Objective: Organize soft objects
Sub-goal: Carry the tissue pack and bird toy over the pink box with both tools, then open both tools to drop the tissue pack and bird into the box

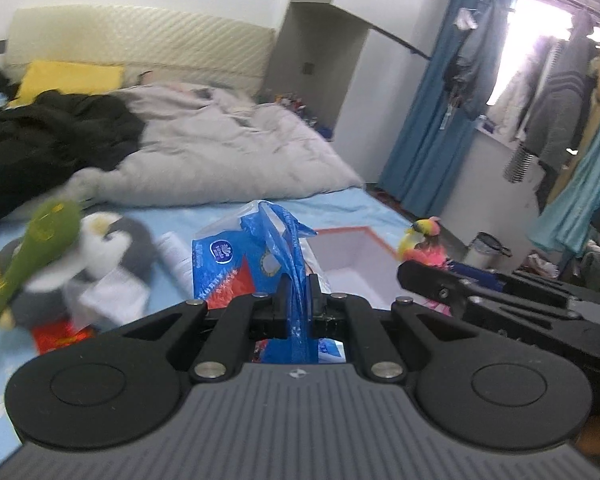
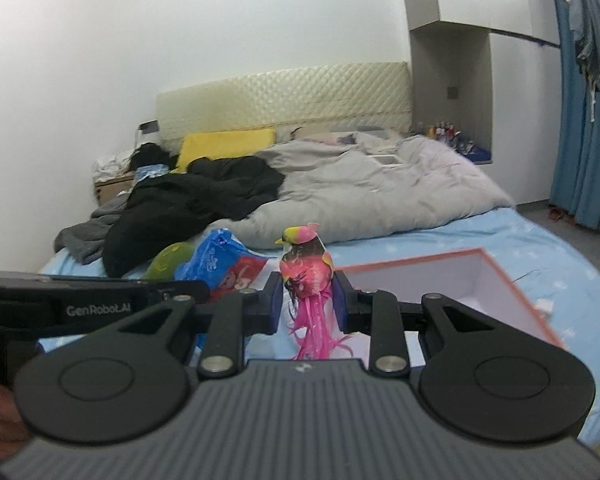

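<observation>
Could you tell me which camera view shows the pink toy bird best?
The right wrist view: the pink toy bird sits centred and sharp in the right hand-held gripper. The left wrist view shows it small, near the right edge.

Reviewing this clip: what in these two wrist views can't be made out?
- Left wrist view: the penguin plush and green toy are motion-blurred; details unreadable.
- Blue bag: its lower end is hidden behind the left claw; the print is too blurred to read.
- Box: its near floor is hidden by the right claw and bird.
- Window: overexposed.
</observation>
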